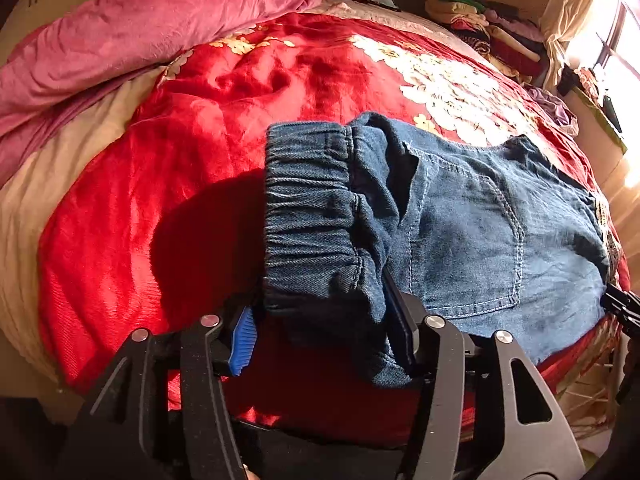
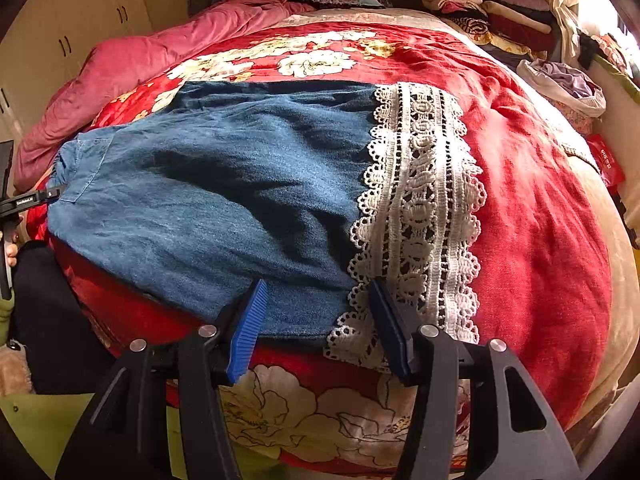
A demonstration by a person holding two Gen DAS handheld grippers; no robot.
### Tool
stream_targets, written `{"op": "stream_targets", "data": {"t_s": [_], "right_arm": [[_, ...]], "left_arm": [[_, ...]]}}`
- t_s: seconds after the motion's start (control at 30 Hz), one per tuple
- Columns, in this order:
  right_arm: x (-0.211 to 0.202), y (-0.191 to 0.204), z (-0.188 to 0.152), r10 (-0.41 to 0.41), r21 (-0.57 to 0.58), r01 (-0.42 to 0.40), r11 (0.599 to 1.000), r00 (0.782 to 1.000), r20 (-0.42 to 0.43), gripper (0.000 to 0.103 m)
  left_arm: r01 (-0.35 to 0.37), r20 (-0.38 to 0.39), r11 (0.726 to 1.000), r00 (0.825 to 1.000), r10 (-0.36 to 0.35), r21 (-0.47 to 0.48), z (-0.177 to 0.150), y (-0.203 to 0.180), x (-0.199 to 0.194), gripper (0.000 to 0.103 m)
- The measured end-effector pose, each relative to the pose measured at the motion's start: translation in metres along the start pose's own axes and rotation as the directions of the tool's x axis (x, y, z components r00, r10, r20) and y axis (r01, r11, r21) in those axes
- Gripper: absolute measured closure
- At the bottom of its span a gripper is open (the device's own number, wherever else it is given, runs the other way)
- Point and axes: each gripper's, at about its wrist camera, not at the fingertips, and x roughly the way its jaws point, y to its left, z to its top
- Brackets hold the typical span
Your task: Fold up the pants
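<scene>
Blue denim pants (image 1: pixel 472 216) lie across the red bed cover, back pocket up. Their elastic waistband (image 1: pixel 312 216) stands raised between the jaws of my left gripper (image 1: pixel 320 296). The denim drapes against the right finger, and a strip of red cover shows between it and the blue left pad (image 1: pixel 240 340). In the right wrist view the pants (image 2: pixel 224 184) run from the waistband at far left to a white lace hem (image 2: pixel 420 208). My right gripper (image 2: pixel 318 284) is open, and its pads straddle the near edge of the leg by the lace, which lies flat.
The red floral cover (image 1: pixel 248 92) spreads over the bed, with a pink quilt (image 2: pixel 132 64) bunched at the far left. Stacked folded clothes (image 2: pixel 492 4) sit at the far right corner, and loose garments (image 2: pixel 568 84) lie by the bright window. A cupboard (image 2: pixel 72 24) stands behind the bed.
</scene>
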Motion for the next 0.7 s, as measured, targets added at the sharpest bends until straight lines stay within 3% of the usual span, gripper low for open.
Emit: {"op": "stream_targets", "data": {"t_s": [0.1,0.2,0.23,0.33,0.4,0.53,0.63,0.7], "right_arm": [[-0.004,-0.001,0.001,0.01,0.004,-0.01,1.0,1.0,0.003,0.051],[-0.018,0.001,0.005,0.016,-0.003,-0.016,1.0,0.999,0.032,0.051],[-0.026,0.002,0.008,0.015,-0.017,-0.014,1.0,0.998,0.058,0.051],[-0.043,-0.004,0.023,0.005,-0.021,-0.002,1.0,0.991,0.135,0.05],[-0.047,-0.016,0.038,-0.007,0.009,0.005,1.0,0.985,0.172,0.041],[-0.03,-0.064,0.075,-0.058,0.134,0.035,0.99,0.984,0.169,0.041],[0.0,-0.102,0.097,-0.005,0.235,-0.023,0.972,0.993,0.12,0.043],[0.017,-0.116,0.106,0.055,0.271,-0.079,0.959,0.994,0.097,0.052]], "left_arm": [[-0.017,0.045,1.0,0.999,0.018,-0.014,0.002,0.001,-0.02,0.047],[-0.059,0.13,0.996,0.99,0.05,0.07,0.007,-0.021,-0.052,0.04],[-0.058,0.154,0.993,0.987,0.042,0.102,0.009,-0.03,-0.06,0.035],[-0.019,0.198,0.978,0.98,-0.023,0.209,0.019,-0.066,-0.07,0.035],[0.02,0.181,0.966,0.981,-0.068,0.257,0.028,-0.088,-0.061,0.035],[0.08,0.128,0.94,0.983,-0.128,0.332,0.048,-0.13,-0.034,0.035],[0.141,0.073,0.927,0.982,-0.177,0.349,0.066,-0.155,-0.01,0.035],[0.157,0.048,0.923,0.982,-0.185,0.351,0.079,-0.167,0.008,0.039]]}}
